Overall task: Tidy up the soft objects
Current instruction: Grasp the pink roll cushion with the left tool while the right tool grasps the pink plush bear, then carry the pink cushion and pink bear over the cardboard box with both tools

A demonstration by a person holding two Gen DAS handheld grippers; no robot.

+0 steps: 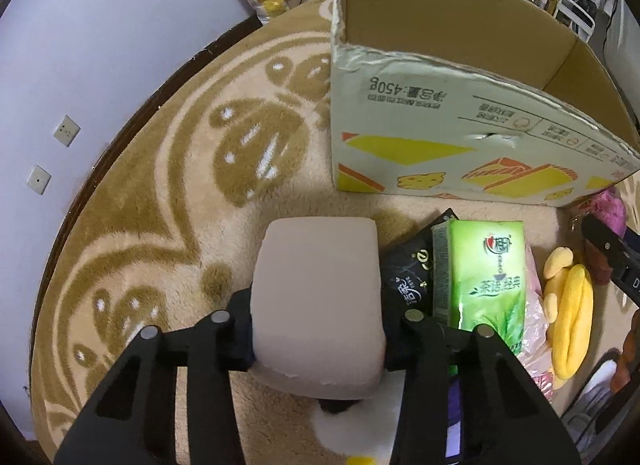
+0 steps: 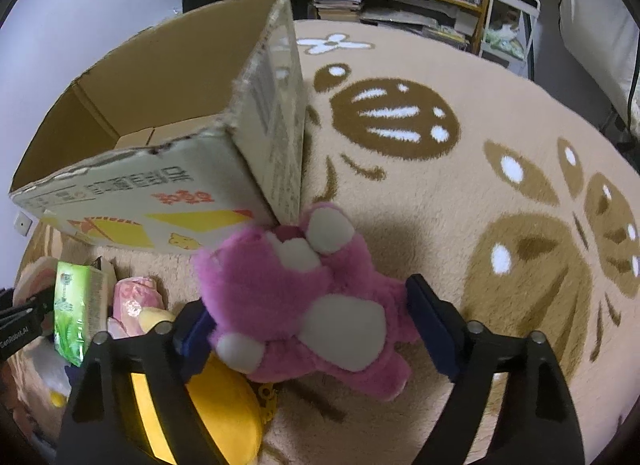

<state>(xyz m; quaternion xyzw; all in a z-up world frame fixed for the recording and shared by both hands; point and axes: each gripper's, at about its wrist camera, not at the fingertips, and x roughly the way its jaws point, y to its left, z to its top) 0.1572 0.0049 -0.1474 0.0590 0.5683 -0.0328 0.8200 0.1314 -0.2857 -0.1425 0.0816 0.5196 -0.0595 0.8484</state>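
Currently: left tongs clamped on pale pink foam block; right tongs clamped on magenta plush bear. Both near open cardboard box on rug. Lift clear of rim before releasing inside.

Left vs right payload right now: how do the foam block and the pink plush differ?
Shape: the pale pink-beige foam block is a plain smooth cuboid; the magenta plush bear is fuzzy, with limbs and white patches.
Grip: the left gripper presses flat on the block's sides; the right gripper squeezes the bear's body, limbs sticking out.
Shared: both held near the open cardboard box, neither inside it.
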